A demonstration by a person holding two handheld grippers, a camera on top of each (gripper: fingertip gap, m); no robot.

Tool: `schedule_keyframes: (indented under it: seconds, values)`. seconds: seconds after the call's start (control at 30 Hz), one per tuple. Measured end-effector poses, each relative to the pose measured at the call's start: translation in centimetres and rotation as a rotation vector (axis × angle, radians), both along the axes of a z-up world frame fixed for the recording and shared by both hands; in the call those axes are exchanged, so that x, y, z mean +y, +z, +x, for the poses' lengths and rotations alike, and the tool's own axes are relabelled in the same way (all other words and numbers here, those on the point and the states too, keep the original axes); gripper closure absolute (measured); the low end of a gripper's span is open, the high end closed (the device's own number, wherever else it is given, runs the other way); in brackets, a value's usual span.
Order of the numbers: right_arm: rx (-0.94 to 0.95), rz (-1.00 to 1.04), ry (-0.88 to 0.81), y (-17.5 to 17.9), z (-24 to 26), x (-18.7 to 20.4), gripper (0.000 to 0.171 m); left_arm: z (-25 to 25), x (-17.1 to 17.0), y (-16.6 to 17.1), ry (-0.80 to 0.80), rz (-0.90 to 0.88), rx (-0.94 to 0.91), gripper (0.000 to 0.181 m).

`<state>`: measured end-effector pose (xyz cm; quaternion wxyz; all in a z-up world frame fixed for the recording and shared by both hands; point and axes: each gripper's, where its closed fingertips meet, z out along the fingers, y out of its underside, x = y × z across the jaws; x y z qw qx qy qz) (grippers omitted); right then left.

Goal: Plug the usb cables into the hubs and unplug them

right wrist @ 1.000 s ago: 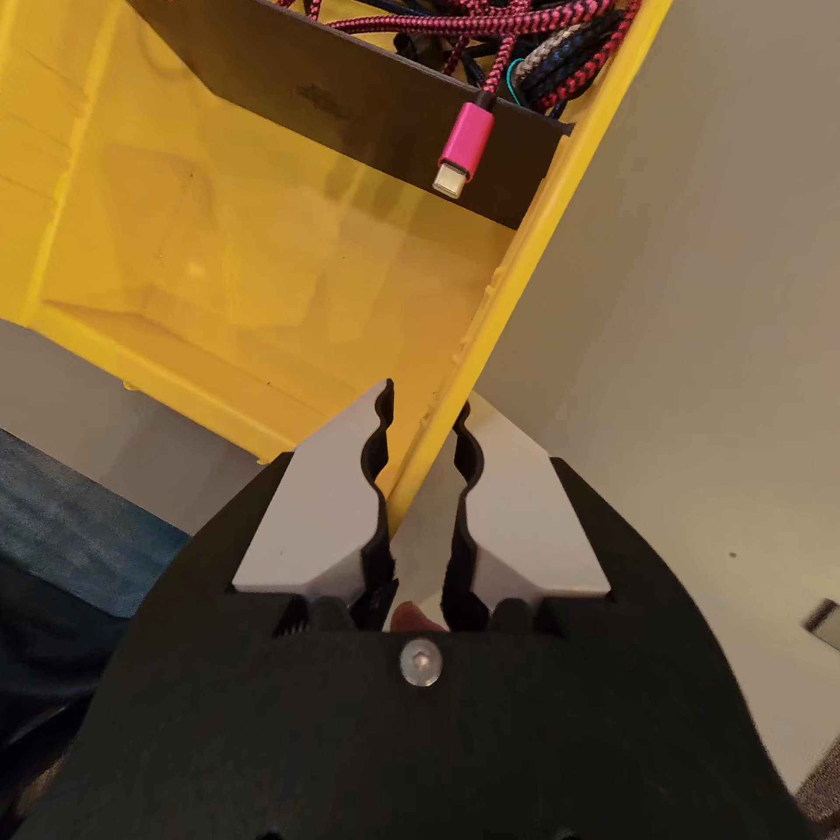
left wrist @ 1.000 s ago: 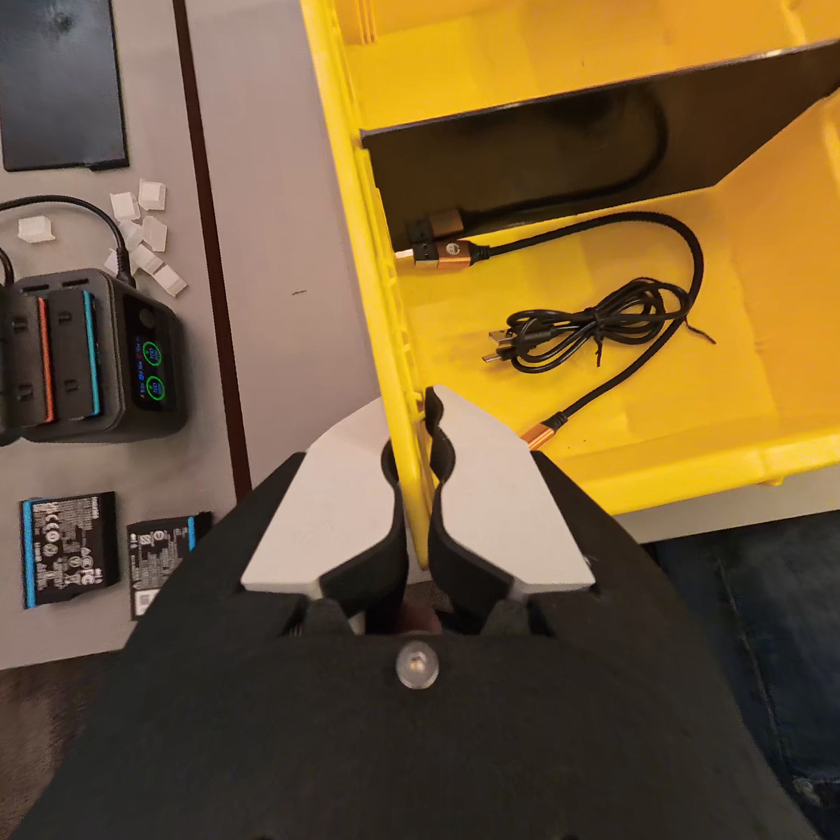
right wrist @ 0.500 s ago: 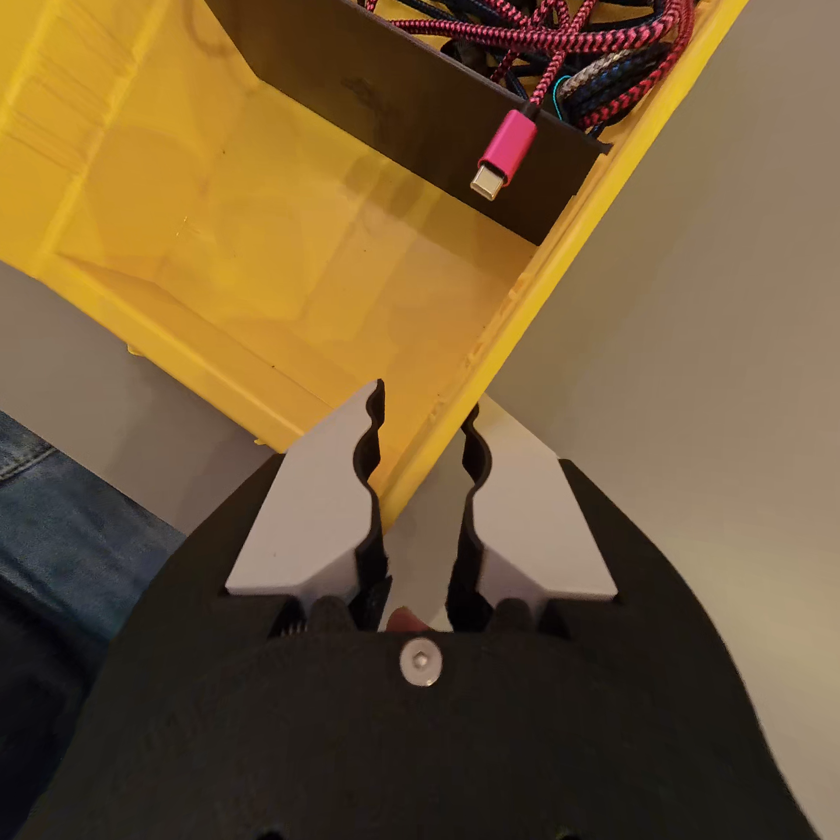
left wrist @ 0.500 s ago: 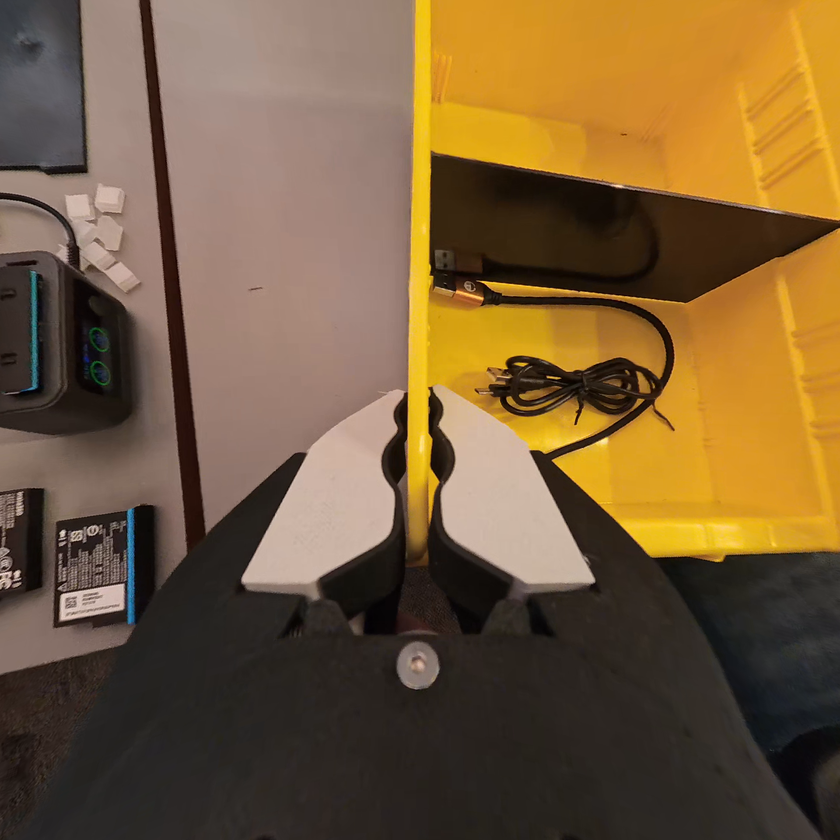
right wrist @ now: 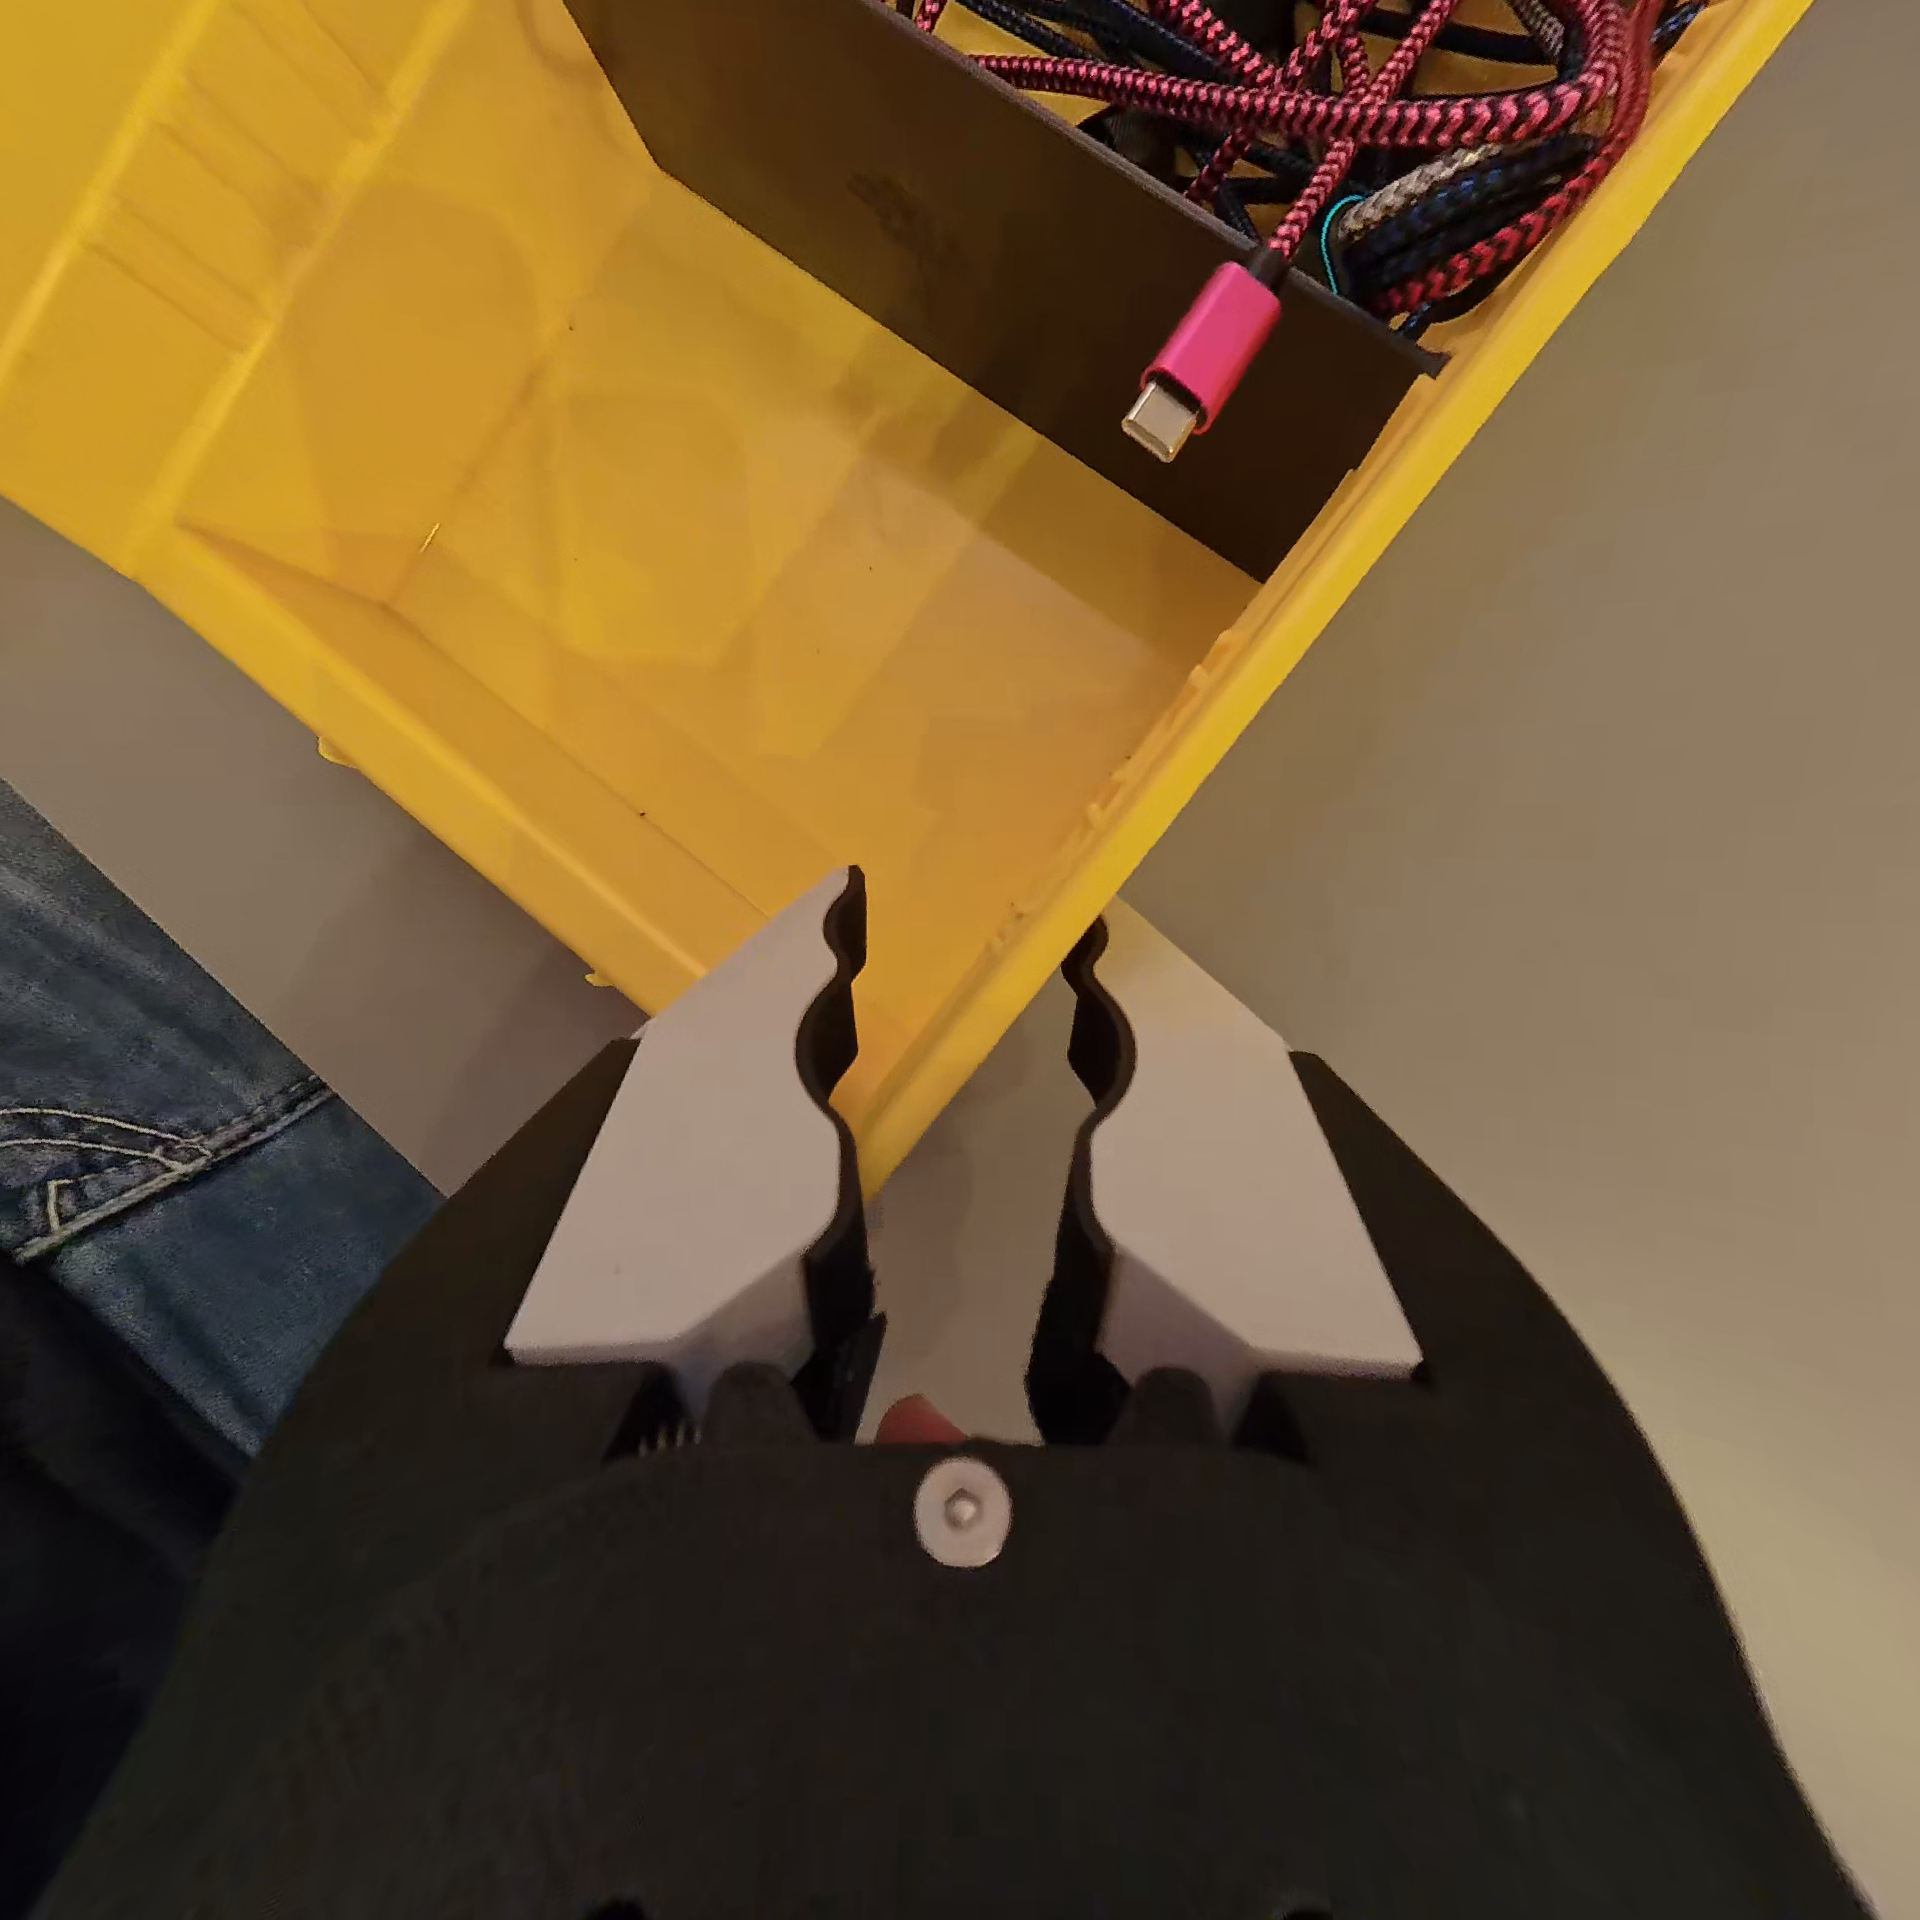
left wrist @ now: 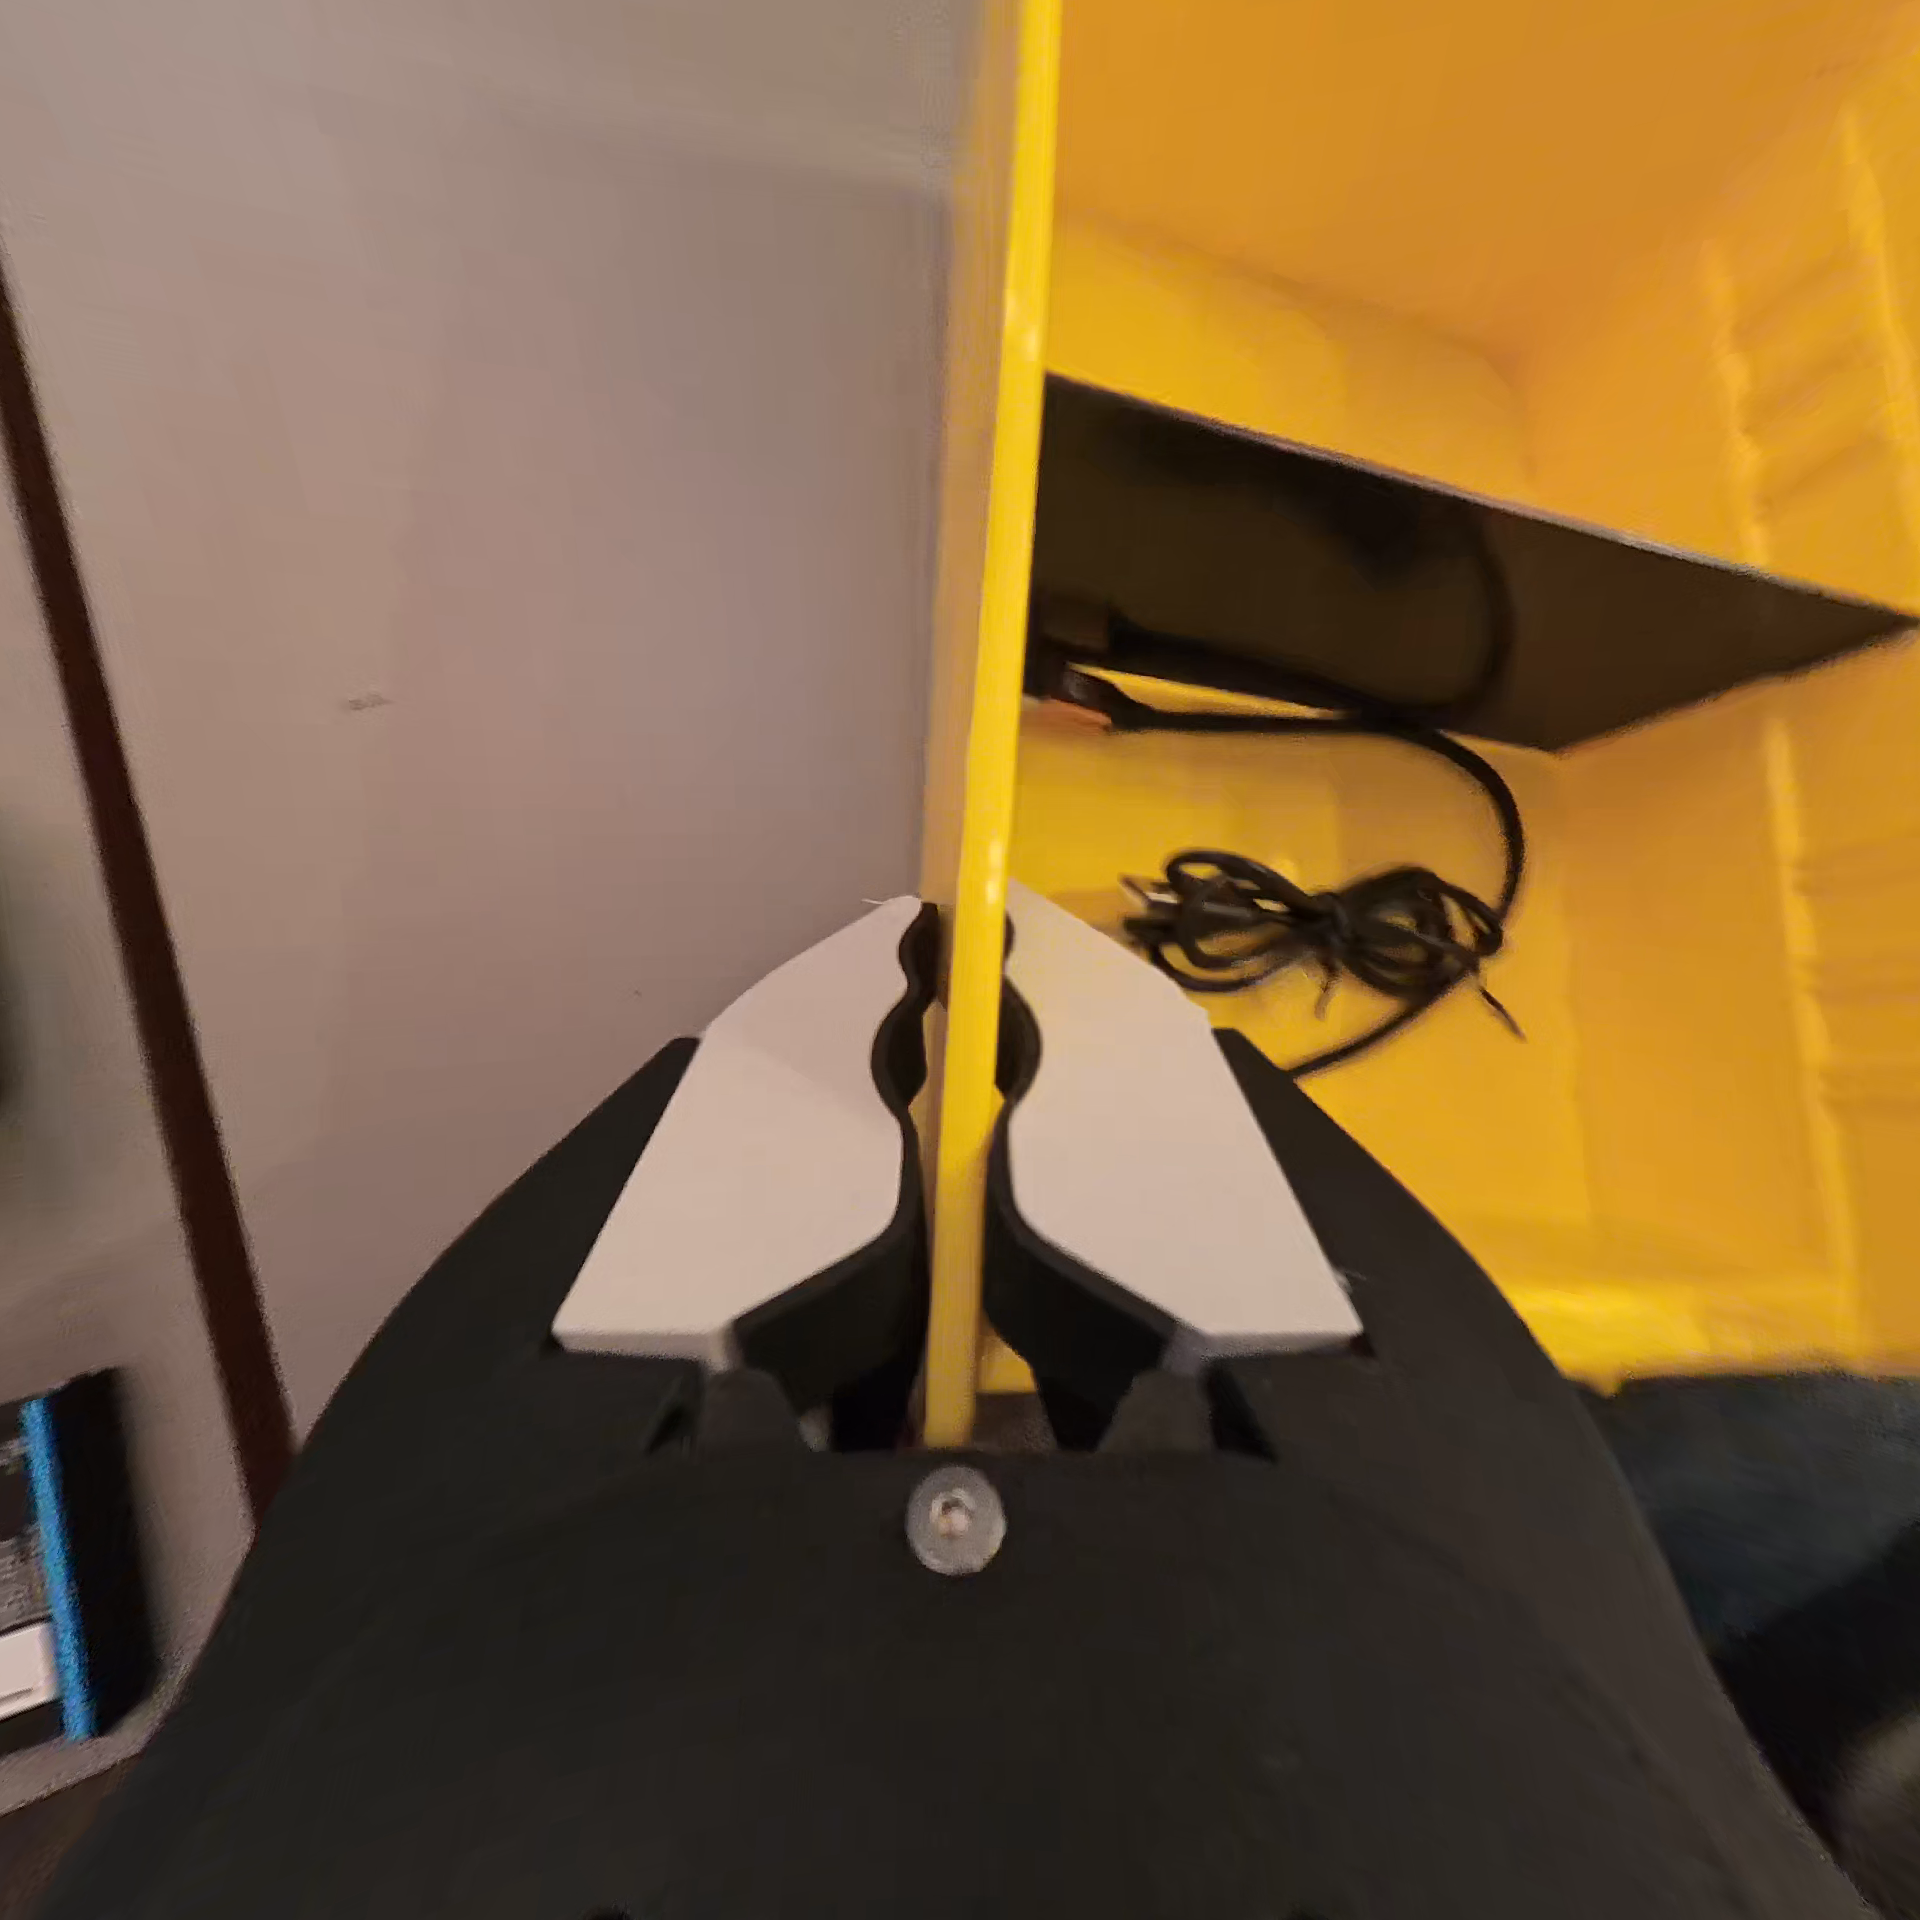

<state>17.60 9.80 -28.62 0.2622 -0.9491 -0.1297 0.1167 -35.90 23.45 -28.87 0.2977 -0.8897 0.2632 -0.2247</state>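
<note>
My left gripper (left wrist: 961,914) is shut on the left wall of a yellow bin (left wrist: 992,623). In the bin's near compartment lie a small bundled black cable (left wrist: 1320,935) and a black braided cable (left wrist: 1501,821), in front of a black divider (left wrist: 1351,582). My right gripper (right wrist: 971,914) straddles the bin's right wall (right wrist: 1299,665) with its jaws apart, the wall crossing the gap at a slant. A pink USB-C plug (right wrist: 1205,353) hangs over the divider (right wrist: 987,239) from a tangle of red-black braided cables (right wrist: 1403,135) in the far compartment. No hub is in view.
The bin sits on a grey table (left wrist: 520,520) with a dark seam (left wrist: 135,831) at the left. A black battery with a blue edge (left wrist: 52,1558) lies at the lower left. A person's jeans (right wrist: 135,1143) show below the table's near edge. Bare table (right wrist: 1558,831) lies right of the bin. The left gripper's tips are roughly 55 centimeters from the right gripper's.
The left view has swung so the bin wall now runs straight up and the charger at the left has left the frame. The right gripper's jaws have spread wider around the wall.
</note>
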Motion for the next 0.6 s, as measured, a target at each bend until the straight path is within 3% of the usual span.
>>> schedule_keyframes:
  seconds: [0.1, 0.3, 0.6]
  values:
    - [0.008, 0.005, 0.02, 0.0, -1.7, 0.5, 0.133, 0.6, -1.0, 0.0, -0.045, 0.006, -0.027, 0.177]
    - [0.022, 0.024, 0.049, 0.1, -5.0, 1.9, 0.129, -1.2, -1.4, 1.5, 0.046, 0.057, -0.061, 0.176]
    - [-0.003, 0.049, 0.145, 0.0, -12.1, 4.6, 0.125, -5.8, -2.7, 7.0, 0.192, 0.169, -0.129, 0.176]
